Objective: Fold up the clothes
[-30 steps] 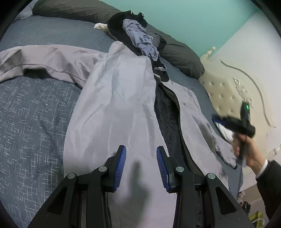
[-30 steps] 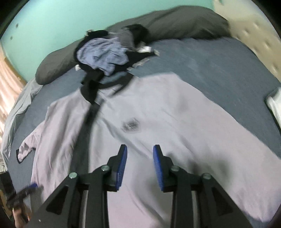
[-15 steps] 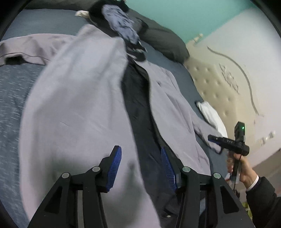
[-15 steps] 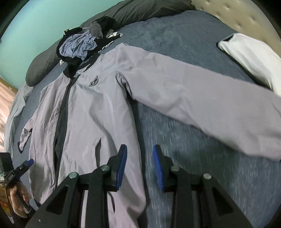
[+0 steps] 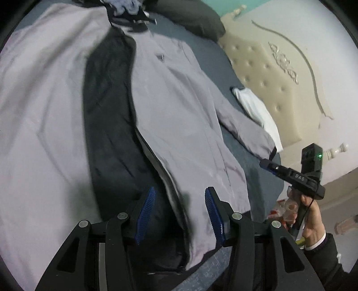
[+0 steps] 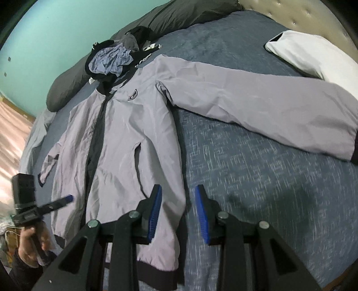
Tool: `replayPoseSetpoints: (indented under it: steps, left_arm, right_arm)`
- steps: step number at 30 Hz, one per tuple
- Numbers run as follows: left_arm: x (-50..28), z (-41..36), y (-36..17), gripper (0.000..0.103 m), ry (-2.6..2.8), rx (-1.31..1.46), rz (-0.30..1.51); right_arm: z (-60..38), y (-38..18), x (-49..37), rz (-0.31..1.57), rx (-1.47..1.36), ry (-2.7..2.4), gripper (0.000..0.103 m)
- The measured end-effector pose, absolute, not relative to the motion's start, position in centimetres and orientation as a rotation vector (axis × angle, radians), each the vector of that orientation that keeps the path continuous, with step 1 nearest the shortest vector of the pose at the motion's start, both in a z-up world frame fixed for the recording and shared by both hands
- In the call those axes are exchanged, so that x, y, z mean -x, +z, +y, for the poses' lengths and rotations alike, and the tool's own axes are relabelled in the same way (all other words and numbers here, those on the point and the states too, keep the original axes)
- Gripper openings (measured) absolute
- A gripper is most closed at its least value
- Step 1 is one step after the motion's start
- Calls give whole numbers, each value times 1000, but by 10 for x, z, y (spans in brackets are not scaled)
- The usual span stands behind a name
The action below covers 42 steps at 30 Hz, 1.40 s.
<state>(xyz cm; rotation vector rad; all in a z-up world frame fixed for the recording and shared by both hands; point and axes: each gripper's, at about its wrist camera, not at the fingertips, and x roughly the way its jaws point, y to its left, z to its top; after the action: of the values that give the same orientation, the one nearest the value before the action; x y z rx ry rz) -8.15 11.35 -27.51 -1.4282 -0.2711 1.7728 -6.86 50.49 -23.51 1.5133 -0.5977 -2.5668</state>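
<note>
Left wrist view: the grey jacket (image 5: 179,116) lay spread front-up on the bed (image 5: 232,73), unzipped, with the dark lining showing as a band between the two front panels. Its long axis ran straight away from the left gripper (image 5: 179,215), collar far, hem near. Fingers stood wide apart and held nothing; the inner edge of one front panel and its hem corner lay directly ahead between them, close below. The right gripper (image 5: 290,176) appeared at the right edge, held in a hand (image 5: 311,221) with a dark sleeve, off the side of the bed and pointing in toward the jacket; its fingers could not be judged from here. A white folded item (image 5: 257,112) sat by the padded headboard (image 5: 279,73). Right wrist view: the jacket (image 6: 125,138) lay flat, one sleeve (image 6: 264,107) stretched out sideways across the bed (image 6: 257,183), the other drawn in along the far side. The right gripper (image 6: 177,215) hovered over the near hem, fingers apart and empty, straddling the jacket's side seam, with bare bed under the right finger. The left gripper (image 6: 44,208) showed low left beyond the hem. A pile of other clothes (image 6: 114,60) sat at the collar against a dark pillow (image 6: 156,20). Judgement: jacket unfolded as it lay; both grippers sat at the hem end, the right nearer the outstretched sleeve side, the left nearer the open front edge.
</note>
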Motion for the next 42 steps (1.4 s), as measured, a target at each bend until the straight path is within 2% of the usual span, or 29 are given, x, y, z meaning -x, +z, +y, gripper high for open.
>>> replayPoseSetpoints:
  steps: [3,5,6,7,8,9,10,21,29,30,33,41,42]
  left_arm:
    - [73,125,-284,50,1759,1451,-241]
    - [69,131,-289,43,1750,1464,-223]
    - [67,134,-292,31,1745,1470,-214]
    - [66,135,-294,24,1738,1476,-217]
    - [65,135,-296,21,1730,1483,-223]
    - [65,135,-298,12,1722,1489,-229]
    - [64,135,-301,7,1714,1495,-235]
    - [55,119,-279,4,1747,1456,-153]
    - [64,110,-296,4,1773,1511,-132]
    - [64,110,-295,4,1774,1509,-129]
    - [64,110,-294,4,1778,1504,-137]
    - [63,112,-292,4,1789,1501,-136]
    - [63,112,-292,4,1790,1501,-133]
  right_arm:
    - [507,-236,61,-562,-1511,-2583,31]
    - [509,-240,58,-585,-1518,-2558,31]
    - [510,-242,57,-592,-1522,-2550,31]
    - [510,-242,56,-593,-1520,-2549,31]
    - [511,-242,54,-591,-1518,-2548,31]
    - [511,-242,53,-590,-1515,-2548,31]
    - [511,-242,51,-589,-1512,-2548,31]
    - [503,-263,41,-563,-1599,-2468,31]
    - [491,-282,39,-585,-1671,-2385,33]
    - [490,-282,38,-588,-1672,-2375,35]
    - [485,-284,37,-606,-1672,-2332,53]
    - [469,-301,37,-625,-1710,-2207,54]
    - [469,-301,37,-629,-1711,-2203,51]
